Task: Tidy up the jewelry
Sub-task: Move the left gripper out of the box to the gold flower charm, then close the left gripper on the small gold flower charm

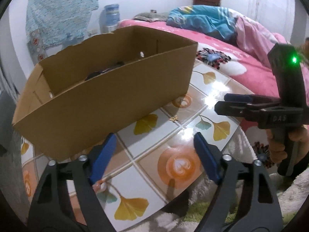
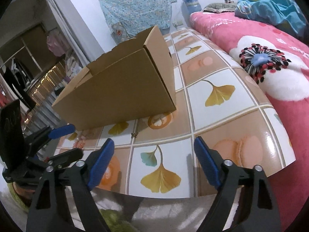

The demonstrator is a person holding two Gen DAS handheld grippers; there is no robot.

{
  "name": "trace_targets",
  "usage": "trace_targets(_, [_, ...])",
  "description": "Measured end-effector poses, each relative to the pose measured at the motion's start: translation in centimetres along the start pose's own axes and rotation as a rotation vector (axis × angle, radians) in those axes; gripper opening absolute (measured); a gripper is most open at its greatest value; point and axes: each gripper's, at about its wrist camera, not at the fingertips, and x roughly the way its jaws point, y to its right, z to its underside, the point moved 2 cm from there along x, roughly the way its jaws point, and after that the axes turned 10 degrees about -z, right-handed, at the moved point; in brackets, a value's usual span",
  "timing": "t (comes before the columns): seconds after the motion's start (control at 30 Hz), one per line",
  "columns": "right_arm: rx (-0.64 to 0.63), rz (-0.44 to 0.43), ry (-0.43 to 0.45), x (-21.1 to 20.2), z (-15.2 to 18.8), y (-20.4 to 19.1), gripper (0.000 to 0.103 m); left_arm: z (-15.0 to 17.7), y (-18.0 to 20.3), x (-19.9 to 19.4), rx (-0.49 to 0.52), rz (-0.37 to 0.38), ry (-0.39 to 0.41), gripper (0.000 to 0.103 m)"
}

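Blue pads tip both claws, and both stand released with nothing between their jaws. The left gripper hangs over a glossy table mat printed with ginkgo leaves and coffee cups. From its fingertips, a tiny gold butterfly-shaped charm lies at about twelve o'clock, slightly toward one, near but apart from the pads, on a grey line between two printed tiles. A pink beaded piece shows at seven o'clock, just below the left blue pad, partly hidden by it.

The right gripper also hovers over the mat, and the same charm lies at eleven o'clock of its fingertips, close to its left pad. The pink beads sit farther out at nine to ten o'clock, beside the other claw's fingers.

Beyond the charm, at ten to twelve o'clock, stands an open cardboard box holding dark items too hidden to identify. A pink flowered blanket covers the bed at two o'clock.
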Motion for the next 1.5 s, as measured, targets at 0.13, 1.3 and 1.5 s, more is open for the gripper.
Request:
trace_targets(0.13, [-0.018,0.023,0.023,0.2,0.1,0.2,0.066,-0.6,1.1,0.9,0.046,0.022,0.009,0.06])
trace_targets(1.3, [-0.157,0.21,0.102,2.6,0.6,1.0,0.037,-2.7,4.0,7.6,0.078,0.085,-0.12,0.022])
trace_targets(1.5, [-0.158,0.208,0.102,2.7,0.6,1.1,0.037,-3.0,4.5,8.0,0.101,0.068,-0.11,0.02])
